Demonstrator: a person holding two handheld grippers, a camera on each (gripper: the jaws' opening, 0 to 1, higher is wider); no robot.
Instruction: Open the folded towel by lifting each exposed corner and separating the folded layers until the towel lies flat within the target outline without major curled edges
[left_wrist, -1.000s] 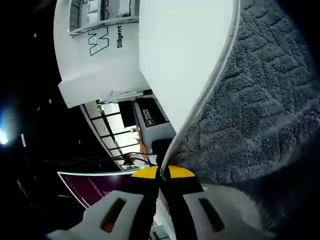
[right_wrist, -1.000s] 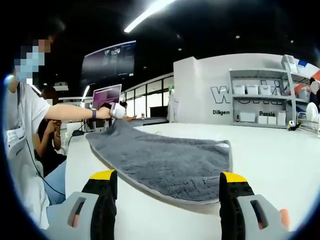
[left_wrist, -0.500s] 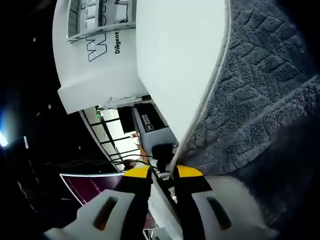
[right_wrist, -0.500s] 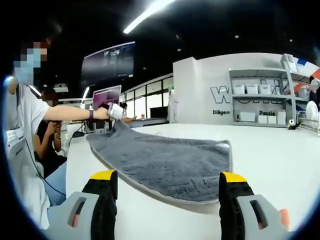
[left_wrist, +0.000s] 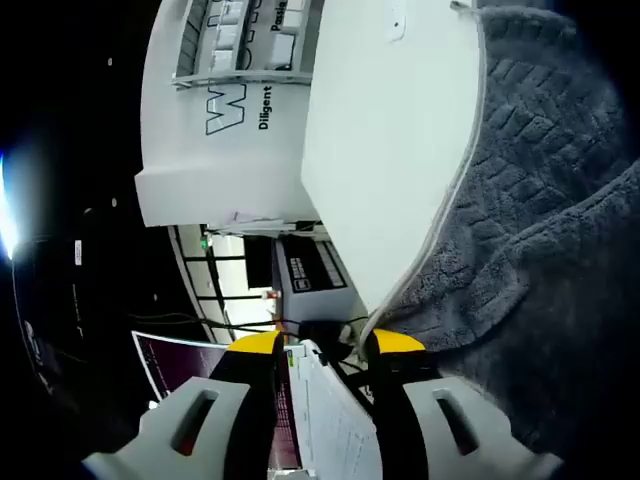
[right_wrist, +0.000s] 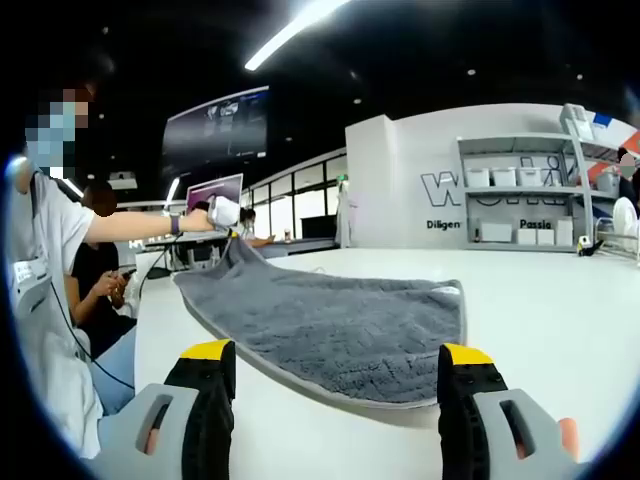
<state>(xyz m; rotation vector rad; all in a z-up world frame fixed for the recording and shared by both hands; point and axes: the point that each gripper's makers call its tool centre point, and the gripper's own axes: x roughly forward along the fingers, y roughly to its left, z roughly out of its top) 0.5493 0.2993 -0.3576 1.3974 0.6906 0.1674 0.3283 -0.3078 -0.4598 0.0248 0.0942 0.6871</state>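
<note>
Grey terry towel with a paler hemmed edge (right_wrist: 330, 330) spread over the smooth white tabletop (right_wrist: 540, 320), near edge lying flat just beyond the right gripper (right_wrist: 340, 395), far left corner lifted off the surface. Held up there by the left gripper (right_wrist: 224, 212), seen at the end of the person's outstretched arm (right_wrist: 130, 226); probably raised to peel the upper layer away from what lies beneath.

In the left gripper view, yellow-tipped jaws of the left gripper (left_wrist: 325, 345) parted, with the towel hem (left_wrist: 400, 295) running down between them; pinched or merely resting in the gap, cannot tell. Towel (left_wrist: 530, 250) sagging in a fold to the right, white tabletop (left_wrist: 390, 160) beyond.

Right gripper held low at the near table edge, jaws spread wide, nothing between them, clear of the cloth. Likely waiting for a near corner. No target outline made out on the table.
</note>
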